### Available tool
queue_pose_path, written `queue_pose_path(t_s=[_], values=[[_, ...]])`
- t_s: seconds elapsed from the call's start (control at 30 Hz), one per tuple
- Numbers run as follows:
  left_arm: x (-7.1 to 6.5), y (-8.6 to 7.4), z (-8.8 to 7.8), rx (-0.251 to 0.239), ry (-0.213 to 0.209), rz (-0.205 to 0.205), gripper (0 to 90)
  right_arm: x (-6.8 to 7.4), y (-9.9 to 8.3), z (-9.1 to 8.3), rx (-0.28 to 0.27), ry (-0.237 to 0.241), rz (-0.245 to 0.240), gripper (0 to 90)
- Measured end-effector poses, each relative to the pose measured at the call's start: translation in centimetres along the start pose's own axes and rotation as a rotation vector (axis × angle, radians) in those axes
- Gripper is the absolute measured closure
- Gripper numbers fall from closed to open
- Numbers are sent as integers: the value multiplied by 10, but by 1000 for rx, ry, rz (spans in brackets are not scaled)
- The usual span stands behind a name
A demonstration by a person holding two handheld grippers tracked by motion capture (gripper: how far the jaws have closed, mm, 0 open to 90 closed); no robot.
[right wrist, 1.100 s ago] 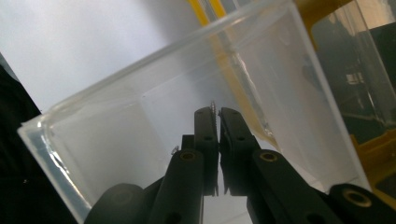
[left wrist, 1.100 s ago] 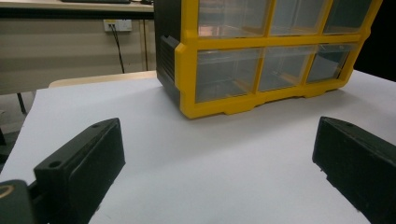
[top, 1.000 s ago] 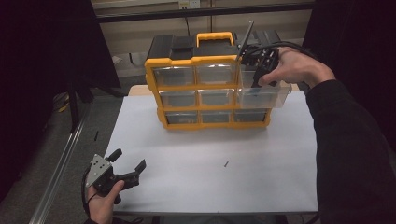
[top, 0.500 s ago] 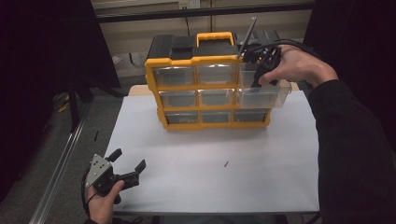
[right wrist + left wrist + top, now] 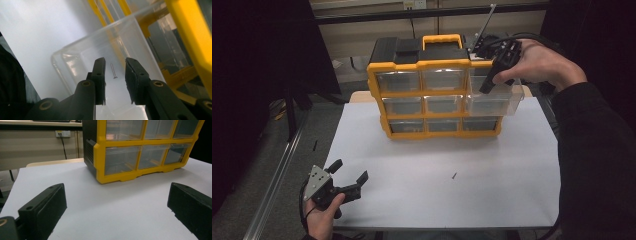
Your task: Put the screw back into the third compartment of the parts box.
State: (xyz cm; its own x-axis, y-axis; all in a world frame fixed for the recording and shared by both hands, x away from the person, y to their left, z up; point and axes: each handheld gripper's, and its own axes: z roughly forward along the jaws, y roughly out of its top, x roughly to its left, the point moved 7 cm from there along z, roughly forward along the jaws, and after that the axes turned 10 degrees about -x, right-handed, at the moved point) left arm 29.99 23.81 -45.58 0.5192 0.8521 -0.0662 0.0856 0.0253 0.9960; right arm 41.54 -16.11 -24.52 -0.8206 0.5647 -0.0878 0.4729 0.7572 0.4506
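One hand-held gripper (image 5: 114, 82) has just opened above the screw (image 5: 113, 71).

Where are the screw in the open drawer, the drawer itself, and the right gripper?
Screw (image 5: 113, 71), right gripper view, mid-shaft.
Open drawer (image 5: 494, 104), high view, clear front wall.
Right gripper (image 5: 115, 72), right gripper view, midway between fingertips.

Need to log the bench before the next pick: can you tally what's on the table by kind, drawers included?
Organizer cabinet, yellow and black: 1
Clear drawers: 9, one of them the pulled-out drawer
Screws: 2, a screw in the pulled-out drawer and a loose screw on the table
Grippers: 2, the left gripper and the right gripper, both open
Total: 14
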Motion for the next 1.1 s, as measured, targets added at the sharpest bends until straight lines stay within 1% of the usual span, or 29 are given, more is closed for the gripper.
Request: queue_pose_path(t_s=[0.07, 0.17, 0.2, 0.27, 0.3, 0.43, 0.47, 0.57, 0.63, 0.7, 0.87, 0.93, 0.97, 1.0, 1.07, 1.1], values=[[0, 0, 0, 0, -4, -1, 22, 1, 2, -3, -21, -5, 0, 689], [0, 0, 0, -1, 2, 0, 22, 1, 4, -6, -34, -18, -8, 671], [0, 0, 0, -1, 1, 0, 22, 2, 4, -7, -42, -19, -1, 668], [0, 0, 0, -1, 1, -1, 22, 2, 6, -10, -62, -24, -4, 634], [0, 0, 0, -1, 1, -1, 22, 2, 7, -11, -67, -28, 3, 630], [0, 0, 0, 0, 1, 0, 22, 3, 10, -16, -94, -31, 3, 595], [0, 0, 0, 1, 1, 0, 22, 4, 11, -17, -101, -27, 0, 586], [0, 0, 0, 2, 2, -1, 22, 6, 13, -20, -112, -35, -4, 567], [0, 0, 0, 1, 2, -1, 22, 7, 15, -23, -124, -52, -12, 550], [0, 0, 0, 2, 3, -2, 22, 8, 17, -25, -135, -58, -25, 530], [0, 0, 0, 1, 2, -2, 22, 13, 25, -32, -169, -57, -44, 494], [0, 0, 0, 1, 3, -2, 22, 16, 27, -32, -177, -57, -39, 479], [0, 0, 0, 1, 2, -2, 22, 17, 28, -31, -175, -54, -51, 471], [0, 0, 0, 2, 2, -2, 22, 18, 30, -30, -179, -58, -54, 463], [0, 0, 0, 0, 2, -2, 22, 22, 33, -27, -184, -47, -65, 447], [0, 0, 0, 1, 3, -2, 22, 23, 35, -26, -189, -50, -66, 431]])
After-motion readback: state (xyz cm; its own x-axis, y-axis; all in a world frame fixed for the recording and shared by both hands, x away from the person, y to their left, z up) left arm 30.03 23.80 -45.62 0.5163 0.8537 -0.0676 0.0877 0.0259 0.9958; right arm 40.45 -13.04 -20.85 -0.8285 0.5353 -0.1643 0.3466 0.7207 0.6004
